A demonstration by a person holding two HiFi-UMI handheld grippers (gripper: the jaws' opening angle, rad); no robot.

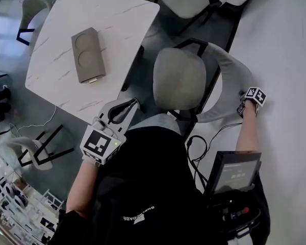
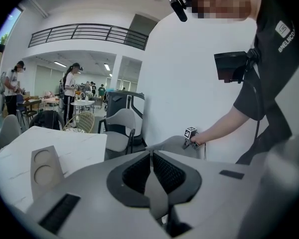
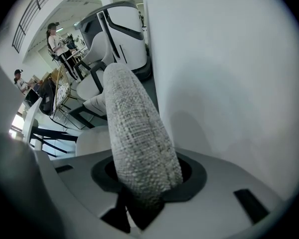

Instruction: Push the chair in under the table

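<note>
The right tongs [image 1: 243, 105] clamp the curved back of the chair [image 1: 179, 78] beside the bench [image 1: 117, 19]. The left tongs [image 1: 125, 107] are pressed together, empty, near the bench's edge.

The person wears a black short-sleeved shirt [image 1: 153, 188] with small white lettering [image 1: 137, 216], and a black screen unit [image 1: 233, 173] trailing a thin black cable [image 1: 196, 162]. The left tongs [image 1: 125, 106] and right tongs [image 1: 242, 106] have pale grey shells, black ribbed pads [image 2: 137, 173] and black-and-white marker cubes [image 1: 99, 144].
</note>
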